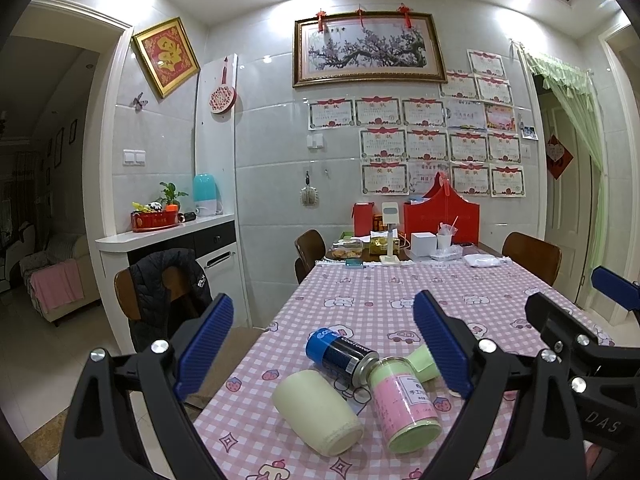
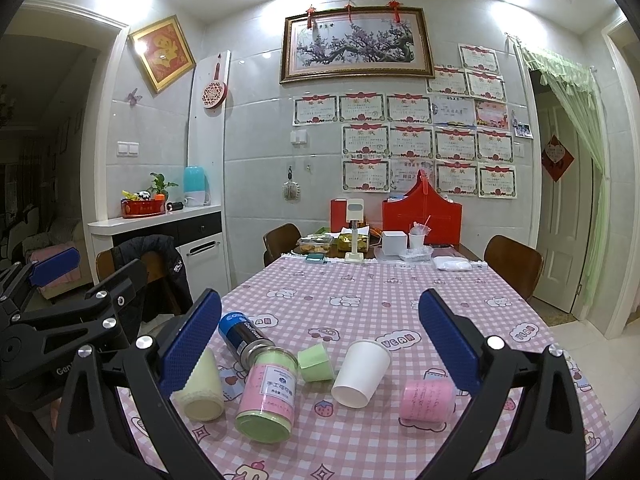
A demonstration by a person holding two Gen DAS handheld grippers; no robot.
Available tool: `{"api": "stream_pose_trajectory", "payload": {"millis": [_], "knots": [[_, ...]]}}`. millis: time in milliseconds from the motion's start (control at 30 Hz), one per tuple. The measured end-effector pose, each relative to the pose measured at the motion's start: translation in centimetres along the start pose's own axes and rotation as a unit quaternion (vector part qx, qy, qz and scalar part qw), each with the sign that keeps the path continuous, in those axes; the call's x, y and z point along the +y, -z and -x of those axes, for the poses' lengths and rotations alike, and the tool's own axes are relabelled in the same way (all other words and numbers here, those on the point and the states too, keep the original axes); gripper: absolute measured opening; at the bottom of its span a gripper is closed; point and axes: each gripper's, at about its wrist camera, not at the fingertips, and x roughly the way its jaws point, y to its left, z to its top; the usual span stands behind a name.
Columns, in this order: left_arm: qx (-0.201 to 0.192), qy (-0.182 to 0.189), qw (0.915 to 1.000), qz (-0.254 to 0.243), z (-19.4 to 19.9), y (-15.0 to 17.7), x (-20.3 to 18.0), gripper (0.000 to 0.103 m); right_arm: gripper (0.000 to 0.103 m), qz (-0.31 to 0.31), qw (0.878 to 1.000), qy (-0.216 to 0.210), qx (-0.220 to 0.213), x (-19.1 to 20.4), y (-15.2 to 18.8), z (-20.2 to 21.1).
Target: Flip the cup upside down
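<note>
Lay tipped on its side: white paper cup, mouth toward the camera, on the pink checked tablecloth between a small green cup and a pink roll. Further left, also lying down: pink-labelled jar, blue can, cream cylinder. Hovered above, clear of everything: right gripper, fingers spread wide. Likewise spread and empty: left gripper, over the jar and can.
</note>
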Motion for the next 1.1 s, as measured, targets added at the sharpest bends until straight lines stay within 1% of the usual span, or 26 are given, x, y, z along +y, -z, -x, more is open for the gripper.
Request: {"api": "stream_pose_trajectory", "payload": {"millis": [433,767,867,967,1100], "knots": [[0.018,0.001,0.9998,-0.006,-2.3,0.6,-0.3,0.09,0.095,-0.006,1.0,0.002,0.018,-0.5,0.5,-2.0],[0.048,0.003,0.9987,-0.016,-5.3,1.6,-0.8,0.09,0.095,-0.006,0.999,0.005,0.044,-1.1,1.3,-4.3],[0.065,0.008,0.9977,-0.02,-6.6,2.1,-0.9,0.09,0.095,-0.006,0.998,0.006,0.058,-1.4,1.9,-5.3],[0.092,0.02,0.9952,-0.026,-8.3,2.9,-1.2,0.09,0.095,-0.008,0.997,0.006,0.075,-1.7,2.5,-6.4],[0.146,0.045,0.9877,-0.033,-11.3,4.5,-1.6,0.09,0.095,-0.01,0.995,0.012,0.098,-2.4,3.5,-7.9]]}}
